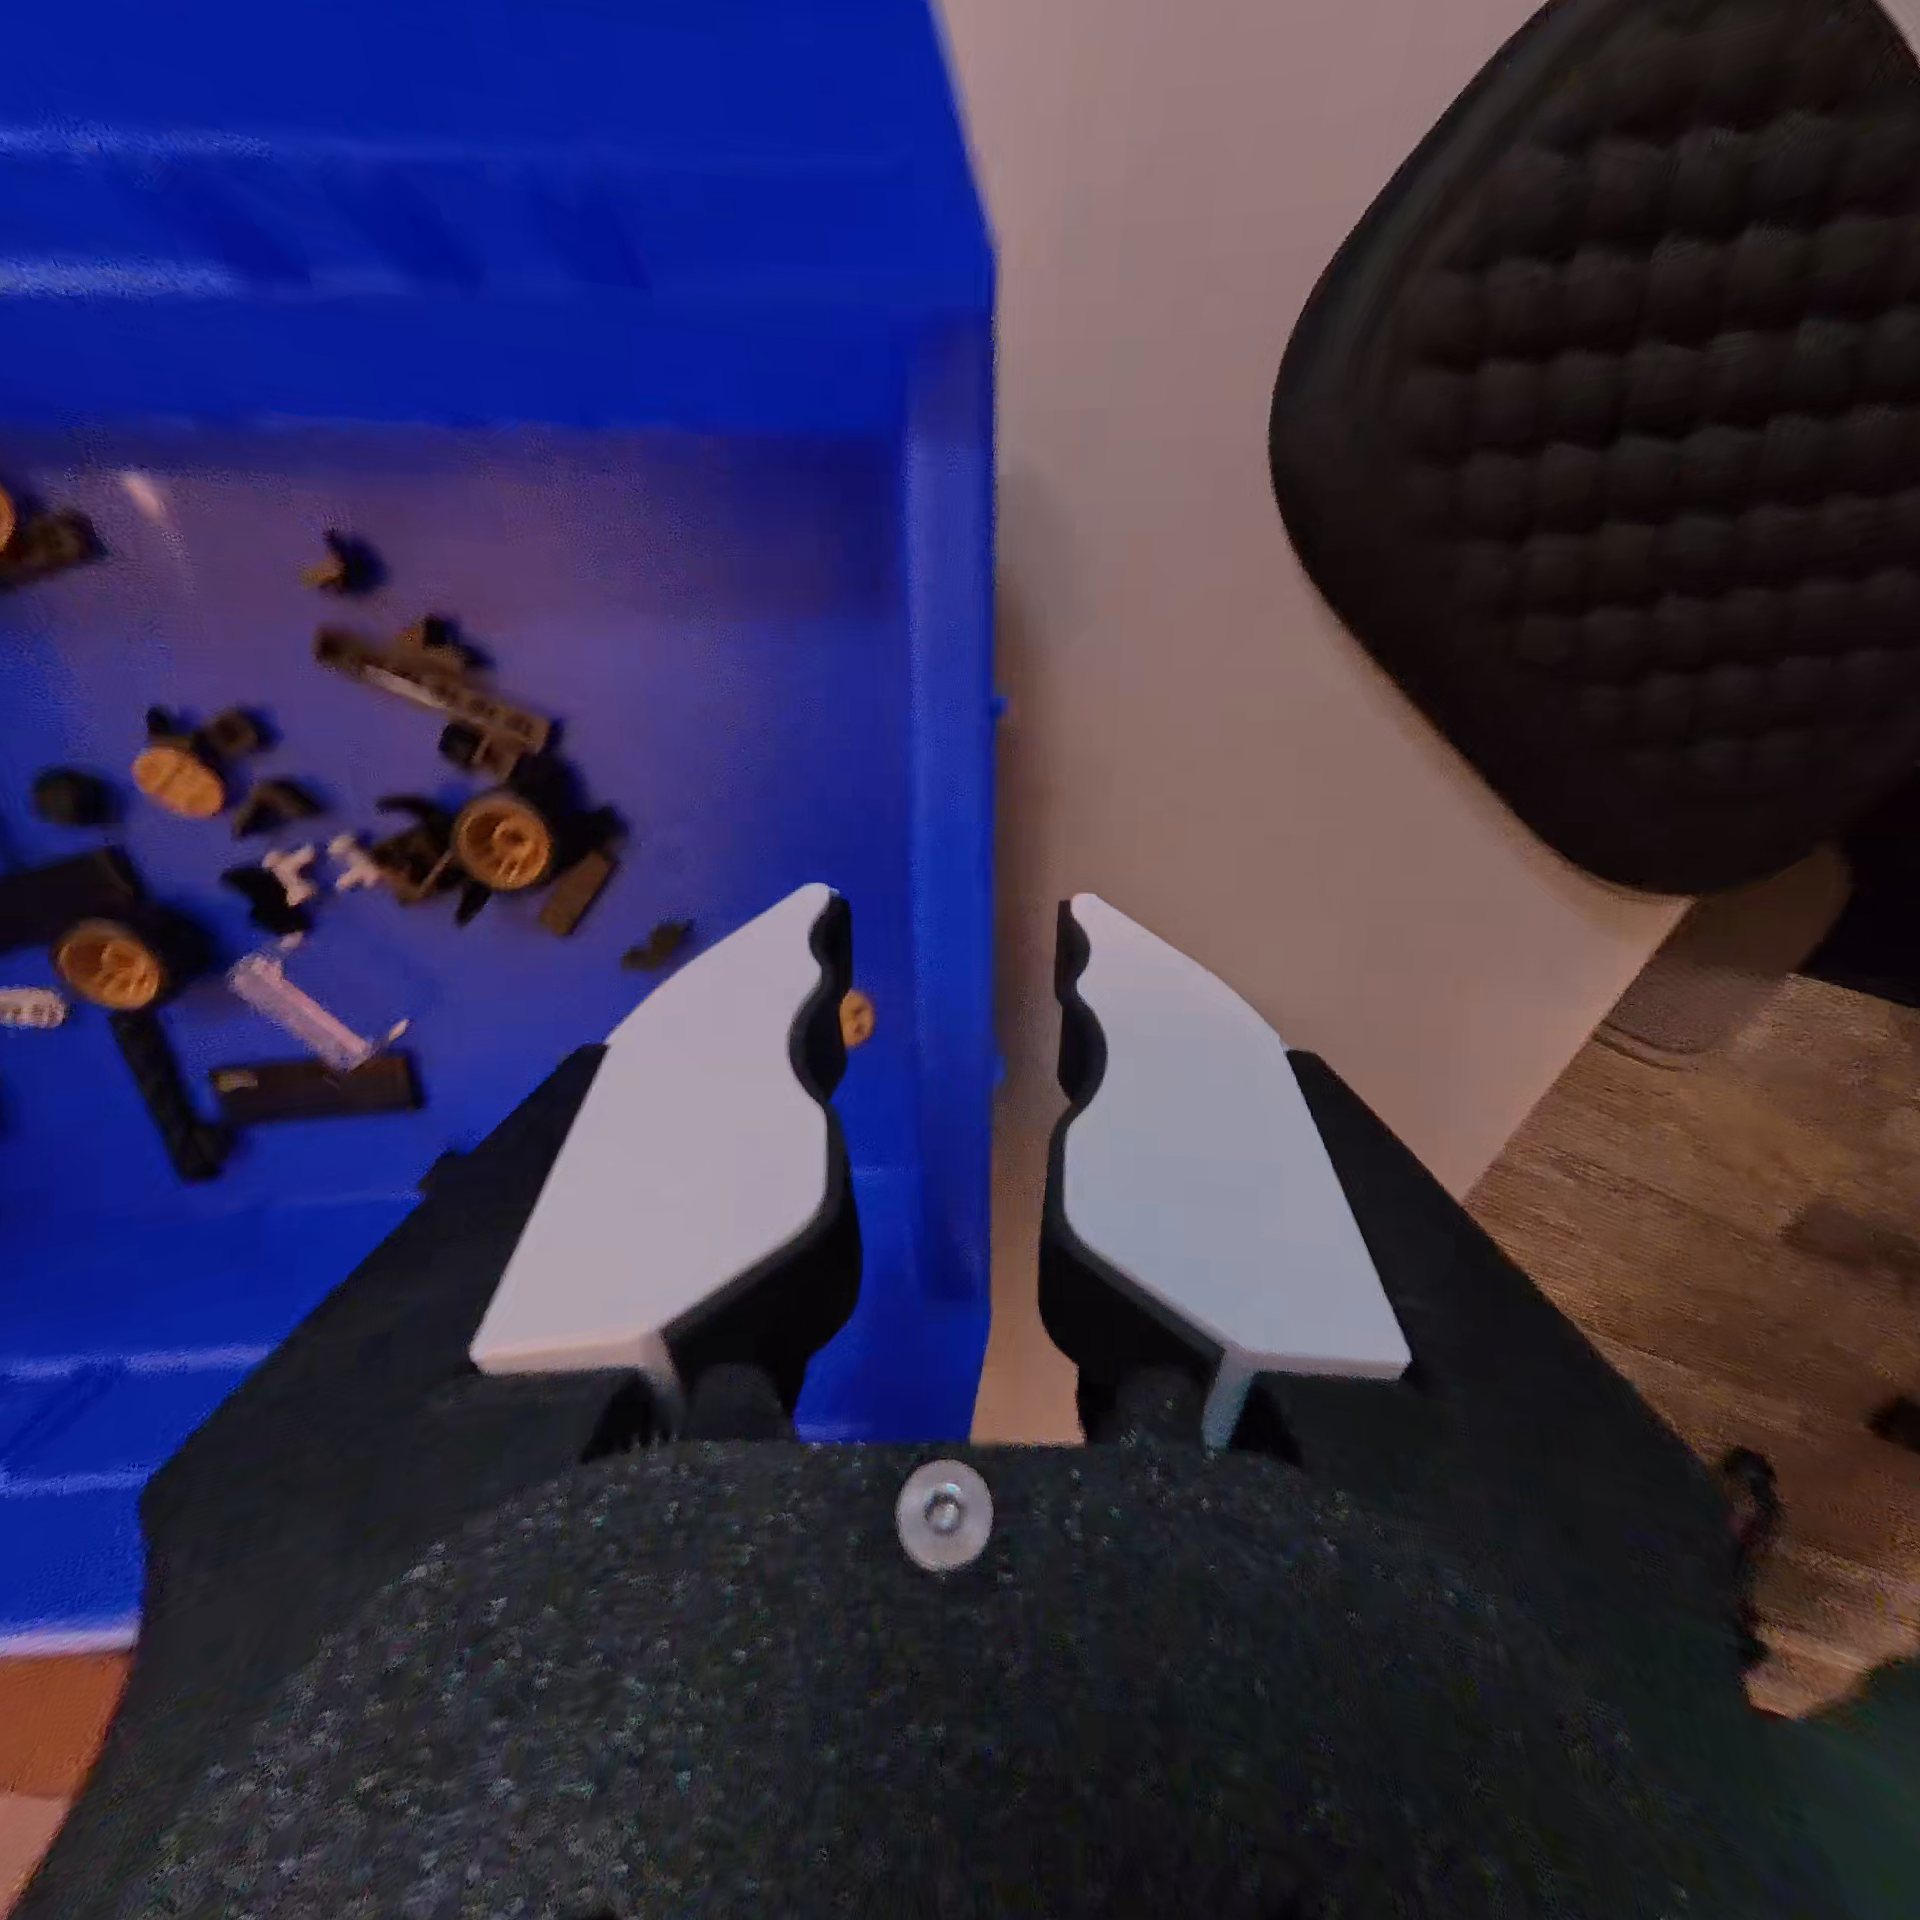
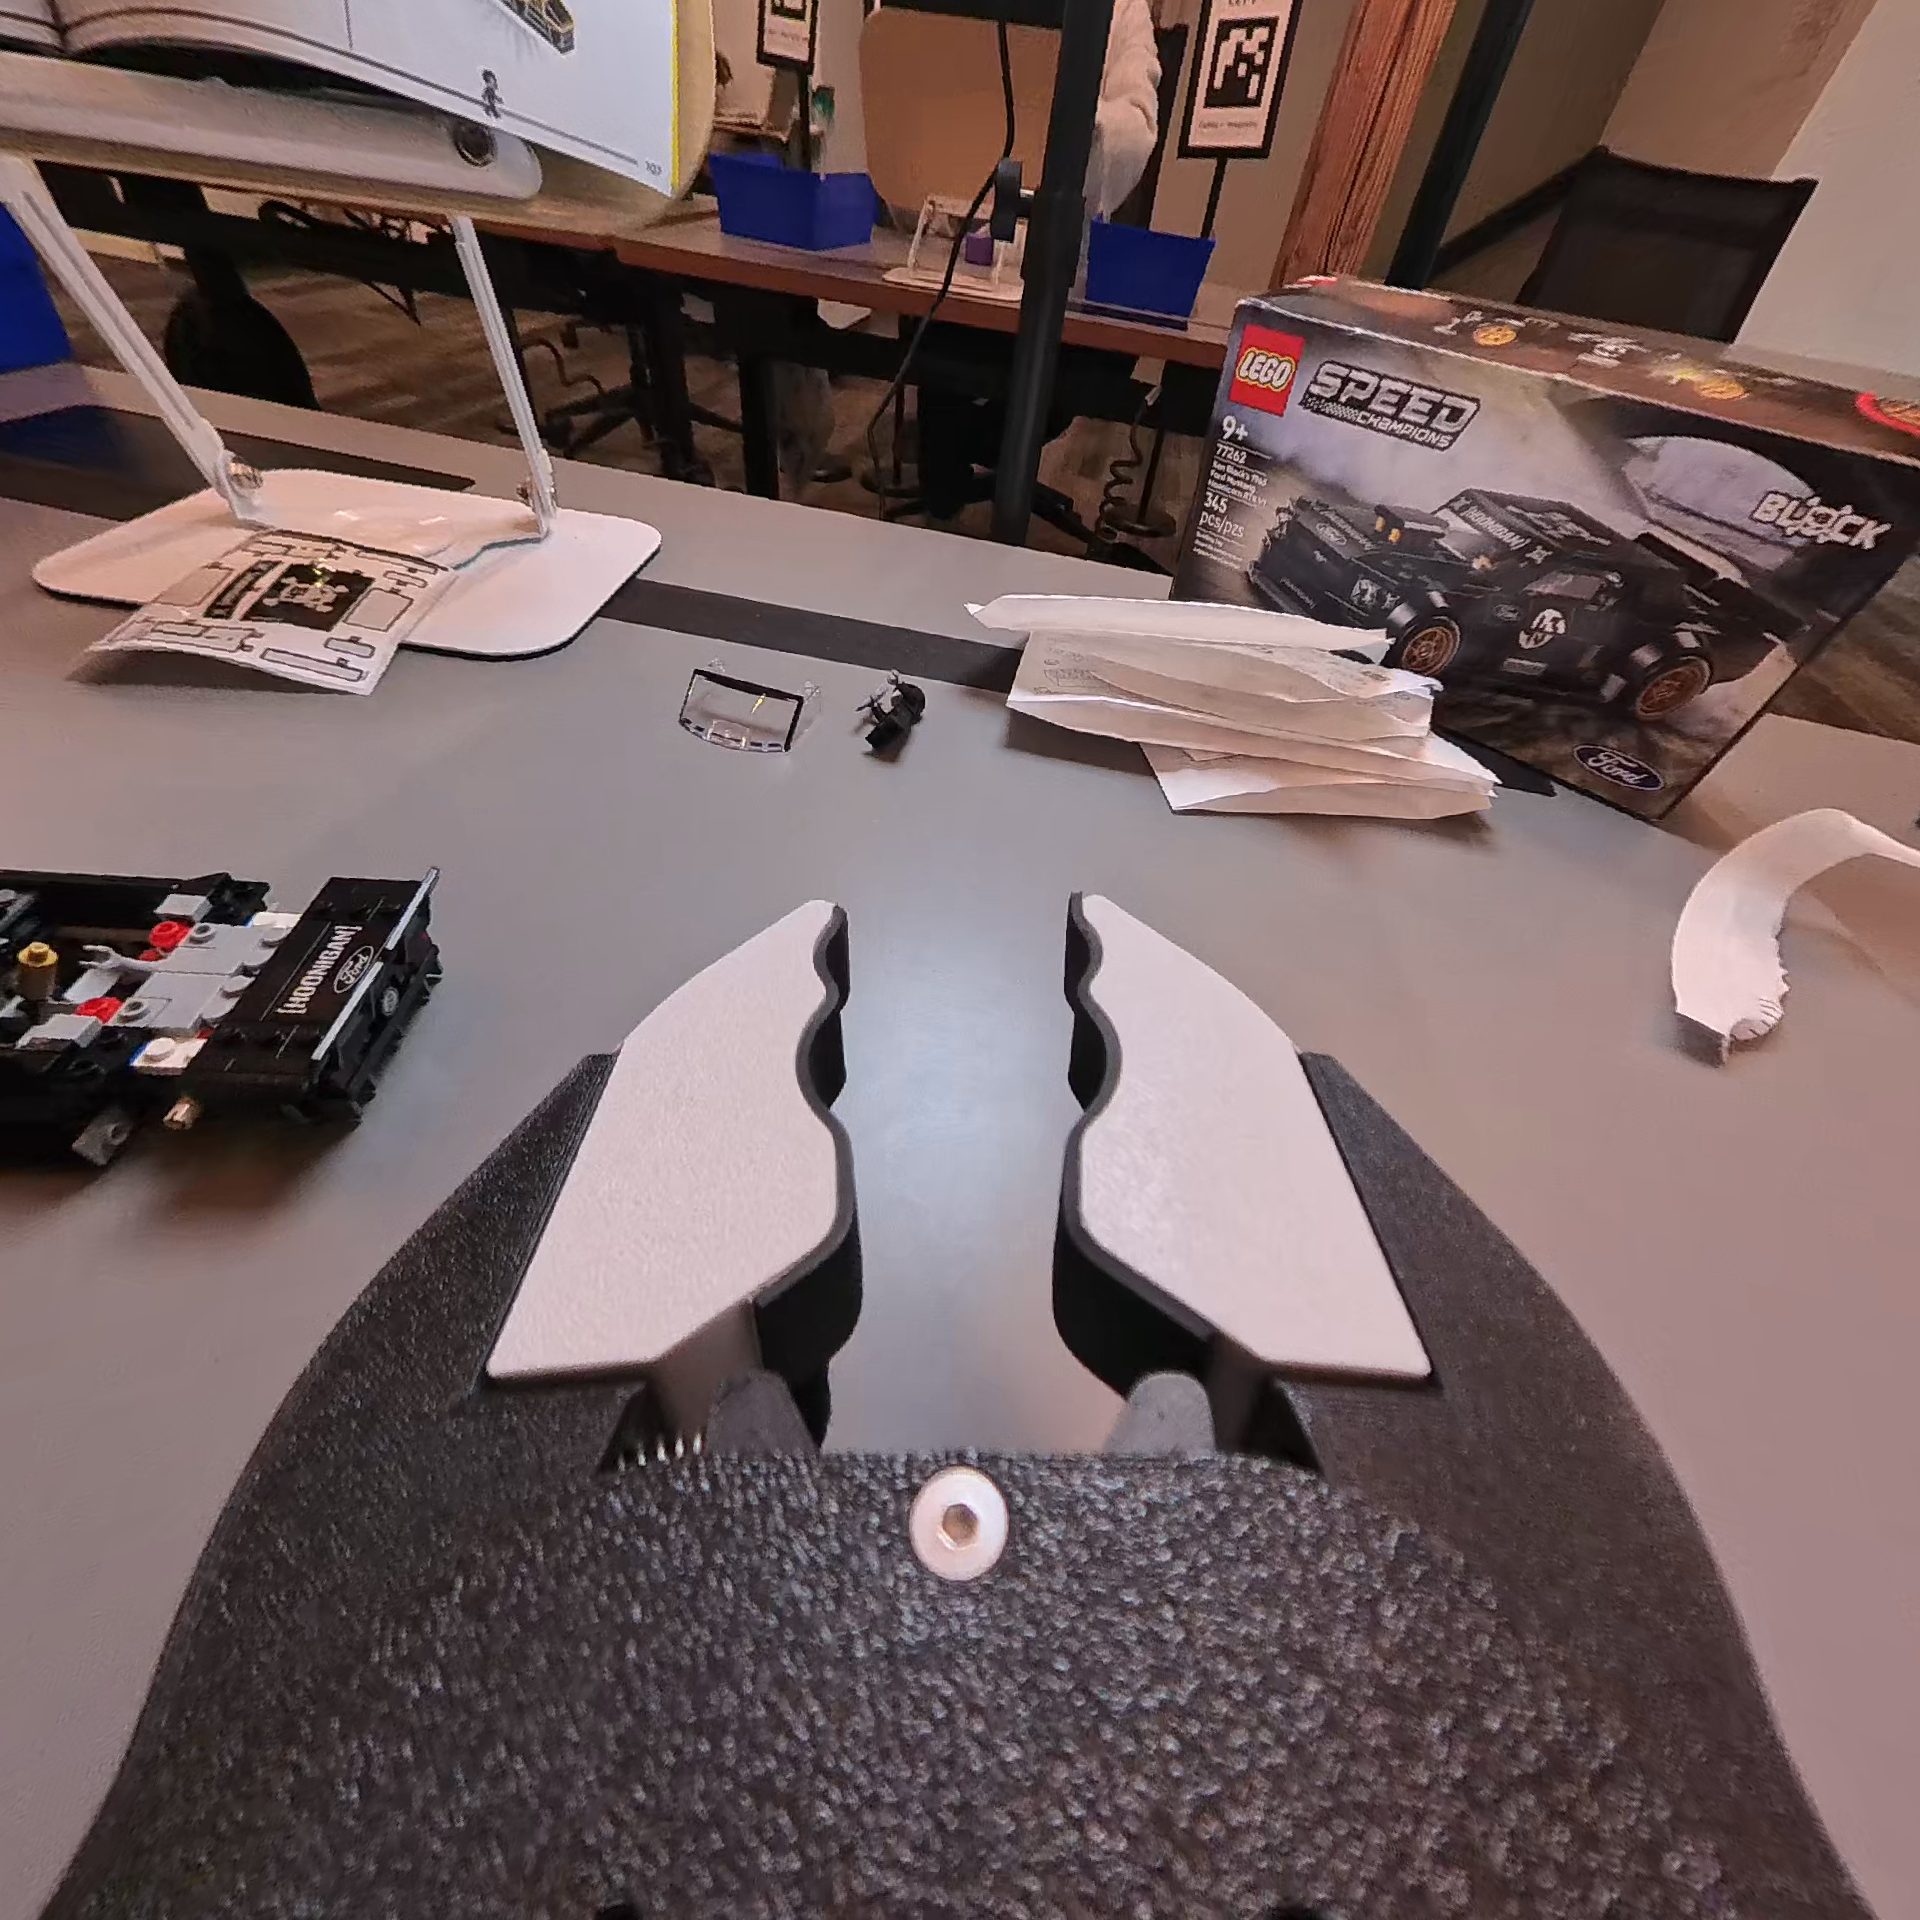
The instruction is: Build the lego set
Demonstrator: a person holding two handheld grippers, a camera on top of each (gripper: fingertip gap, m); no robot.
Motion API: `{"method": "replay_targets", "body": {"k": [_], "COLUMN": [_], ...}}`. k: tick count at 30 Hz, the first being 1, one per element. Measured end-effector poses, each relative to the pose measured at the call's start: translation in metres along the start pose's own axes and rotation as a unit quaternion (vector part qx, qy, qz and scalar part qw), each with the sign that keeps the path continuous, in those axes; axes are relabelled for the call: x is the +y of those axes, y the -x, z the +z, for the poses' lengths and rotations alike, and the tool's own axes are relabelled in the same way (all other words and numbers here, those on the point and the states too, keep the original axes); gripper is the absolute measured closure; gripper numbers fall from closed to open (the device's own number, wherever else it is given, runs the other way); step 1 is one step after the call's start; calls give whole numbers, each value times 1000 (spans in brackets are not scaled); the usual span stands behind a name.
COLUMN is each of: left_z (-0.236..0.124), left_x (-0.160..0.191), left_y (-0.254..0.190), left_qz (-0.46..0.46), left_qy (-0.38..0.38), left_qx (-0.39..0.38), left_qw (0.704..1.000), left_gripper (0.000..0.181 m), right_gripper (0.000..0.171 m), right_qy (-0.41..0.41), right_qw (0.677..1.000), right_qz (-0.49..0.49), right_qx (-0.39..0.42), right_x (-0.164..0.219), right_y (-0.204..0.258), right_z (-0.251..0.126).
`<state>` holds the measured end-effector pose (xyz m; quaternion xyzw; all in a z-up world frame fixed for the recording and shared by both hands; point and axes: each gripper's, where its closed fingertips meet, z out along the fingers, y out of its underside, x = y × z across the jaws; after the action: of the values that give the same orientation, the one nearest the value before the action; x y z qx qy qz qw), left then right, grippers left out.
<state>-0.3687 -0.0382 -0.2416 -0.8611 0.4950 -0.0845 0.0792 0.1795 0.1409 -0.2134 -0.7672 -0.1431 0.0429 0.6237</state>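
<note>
My left gripper (image 1: 945, 914) has its fingers apart and empty over the blue bin's (image 1: 951, 623) right wall; loose lego pieces (image 1: 416, 831) lie down-left. Right gripper (image 2: 956, 914) likewise spread, nothing held; car chassis (image 2: 208, 997) sits left on desk (image 2: 1039, 810), so the left one is nearer the parts.

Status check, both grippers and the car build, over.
Left gripper open, empty, over edge of blue parts bin. Right gripper open, empty, above table. Half-built black car sits left, untouched. Nothing in the way.
</note>
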Motion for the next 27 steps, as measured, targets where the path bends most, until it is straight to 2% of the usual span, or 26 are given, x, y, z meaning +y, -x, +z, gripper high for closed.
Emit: {"method": "replay_targets", "body": {"k": [2,4,5,7,9,12,14,16,18,20,23,27], "left_z": [21,40,44,42,30,-10,-39,-50,-29,-2,18,35], "left_x": [-1,1,3,4,6,-5,-18,-24,-16,-15,-35,-32], "left_y": [-8,0,6,3,-3,-17,-16,-1,7,-6,-21,-23], "left_qz": [19,38,41,36,42,44,43,31,18,44,31,27], "left_qy": [23,54,66,67,77,56,32,19,41,63,14,14], "left_qx": [-15,-63,-86,-76,-70,-57,-80,-123,-120,-95,-76,-80], "left_qw": [999,996,993,994,994,996,995,992,992,993,997,996], "left_gripper": [140,148,158,158,157,156,153,151,152,154,155,157], "right_gripper": [131,131,131,131,131,131,131,131,131,131,131,131], "right_qy": [-1,-3,-5,-8,-12,-18,-22,-27,-32,-36,-38,-38], "right_qw": [1000,1000,1000,1000,1000,1000,1000,999,999,999,999,998], "right_qz": [-2,-1,1,4,5,9,10,13,17,18,29,37], "right_qx": [0,-1,-1,-5,-7,-12,-15,-19,-21,-19,-17,-25], "right_x": [0,-1,-2,-3,-4,-6,-8,-10,-12,-13,-13,-13], "right_y": [0,0,0,0,1,2,3,4,3,1,-3,-2], "right_z": [0,-1,-2,-3,-4,-6,-7,-8,-10,-13,-16,-15]}}
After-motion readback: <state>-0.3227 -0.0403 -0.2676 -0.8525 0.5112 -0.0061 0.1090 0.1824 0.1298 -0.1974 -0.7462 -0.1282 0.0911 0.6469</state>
